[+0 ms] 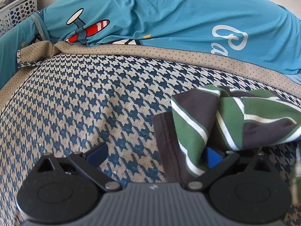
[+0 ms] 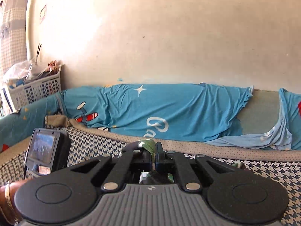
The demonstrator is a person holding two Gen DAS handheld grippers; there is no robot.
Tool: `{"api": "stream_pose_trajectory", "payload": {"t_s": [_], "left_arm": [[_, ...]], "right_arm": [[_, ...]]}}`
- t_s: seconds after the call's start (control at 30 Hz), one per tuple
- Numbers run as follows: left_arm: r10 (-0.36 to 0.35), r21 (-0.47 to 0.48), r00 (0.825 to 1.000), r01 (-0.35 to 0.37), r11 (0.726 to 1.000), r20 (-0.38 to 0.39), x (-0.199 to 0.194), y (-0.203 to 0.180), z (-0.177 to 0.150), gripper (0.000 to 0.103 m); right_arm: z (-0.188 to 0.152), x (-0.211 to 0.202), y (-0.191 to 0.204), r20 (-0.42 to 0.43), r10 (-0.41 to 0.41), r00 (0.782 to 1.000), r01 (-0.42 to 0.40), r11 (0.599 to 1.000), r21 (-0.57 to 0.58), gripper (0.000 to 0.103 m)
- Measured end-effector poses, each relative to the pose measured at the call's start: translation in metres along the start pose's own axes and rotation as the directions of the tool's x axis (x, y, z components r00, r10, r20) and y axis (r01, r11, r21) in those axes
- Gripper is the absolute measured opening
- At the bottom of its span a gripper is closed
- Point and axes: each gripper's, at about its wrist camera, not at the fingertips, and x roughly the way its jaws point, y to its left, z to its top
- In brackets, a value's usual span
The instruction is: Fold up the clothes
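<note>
A green, dark grey and white striped garment (image 1: 225, 116) hangs bunched above the houndstooth seat cover (image 1: 84, 98) in the left wrist view. My left gripper (image 1: 154, 154) is open, its fingers wide apart. The cloth drapes over the right blue pad (image 1: 212, 157), while the left pad (image 1: 96, 153) is bare. In the right wrist view my right gripper (image 2: 153, 151) is shut on a fold of the striped garment (image 2: 147, 144), lifted above the seat. Most of the garment is hidden below that gripper's body.
A blue sheet with plane and star prints (image 1: 169, 18) covers the sofa back (image 2: 169, 109). A white perforated basket (image 2: 37, 90) stands at the far left by the wall. The left gripper's camera unit (image 2: 43, 150) and a wrist with a bracelet (image 2: 7, 197) are at lower left.
</note>
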Motion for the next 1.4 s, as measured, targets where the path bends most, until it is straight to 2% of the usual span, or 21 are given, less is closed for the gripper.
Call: {"api": "stream_pose_trajectory", "payload": {"t_s": [0.13,0.23,0.3,0.37,0.4,0.43,0.47,0.53,0.63,0.93,1.0,1.1,1.27,1.4], "left_arm": [[0.018,-0.003,1.0,-0.018,1.0,0.008,0.0,0.001,0.0,0.103],[0.024,-0.003,1.0,-0.024,1.0,0.008,0.0,-0.001,0.0,0.103],[0.016,0.003,1.0,-0.016,1.0,0.0,0.001,-0.004,-0.002,0.103],[0.009,0.017,1.0,-0.009,1.0,0.0,0.0,-0.009,-0.005,0.103],[0.008,0.022,1.0,-0.008,1.0,0.002,-0.001,-0.011,-0.005,0.103],[0.007,0.027,1.0,-0.007,1.0,0.004,-0.001,-0.012,-0.005,0.103],[0.006,0.031,1.0,-0.006,0.999,0.006,-0.002,-0.014,-0.005,0.103],[0.001,0.026,1.0,-0.001,1.0,0.007,-0.003,-0.014,-0.005,0.103],[-0.007,0.023,1.0,0.006,1.0,0.008,-0.005,-0.014,-0.004,0.103],[-0.042,0.042,0.999,0.041,0.998,0.022,-0.021,-0.022,-0.008,0.103],[-0.051,0.055,0.998,0.049,0.997,0.024,-0.024,-0.025,-0.009,0.103],[-0.06,0.073,0.998,0.058,0.996,0.029,-0.03,-0.032,-0.011,0.103],[-0.075,0.104,0.996,0.071,0.992,0.037,-0.039,-0.042,-0.015,0.103],[-0.084,0.12,0.996,0.079,0.99,0.039,-0.043,-0.047,-0.018,0.103]], "right_arm": [[0.006,-0.012,-0.023,0.008,-0.04,0.999,0.04,0.998,0.05,0.005],[0.002,-0.012,-0.037,-0.048,-0.115,0.992,0.118,0.991,0.062,0.005],[-0.007,-0.004,-0.046,-0.13,-0.189,0.973,0.196,0.98,0.045,0.005],[-0.019,0.006,-0.054,-0.217,-0.273,0.937,0.282,0.959,0.011,0.007],[-0.024,0.011,-0.057,-0.255,-0.309,0.916,0.317,0.948,-0.009,0.013],[-0.027,0.013,-0.059,-0.275,-0.313,0.909,0.32,0.947,-0.023,0.016],[-0.028,0.011,-0.061,-0.279,-0.307,0.91,0.314,0.949,-0.023,0.017],[-0.025,0.006,-0.063,-0.262,-0.289,0.921,0.297,0.955,-0.009,0.03],[-0.017,-0.003,-0.066,-0.237,-0.282,0.93,0.288,0.957,-0.007,0.042],[-0.01,-0.017,-0.058,-0.223,-0.271,0.936,0.265,0.963,-0.054,0.046],[-0.012,-0.016,-0.056,-0.257,-0.259,0.931,0.245,0.966,-0.085,0.053],[-0.018,-0.019,-0.053,-0.282,-0.276,0.919,0.253,0.961,-0.114,0.057],[-0.025,-0.027,-0.048,-0.31,-0.3,0.902,0.27,0.953,-0.137,0.057],[-0.02,-0.045,-0.04,-0.263,-0.305,0.915,0.274,0.95,-0.148,0.059]]}}
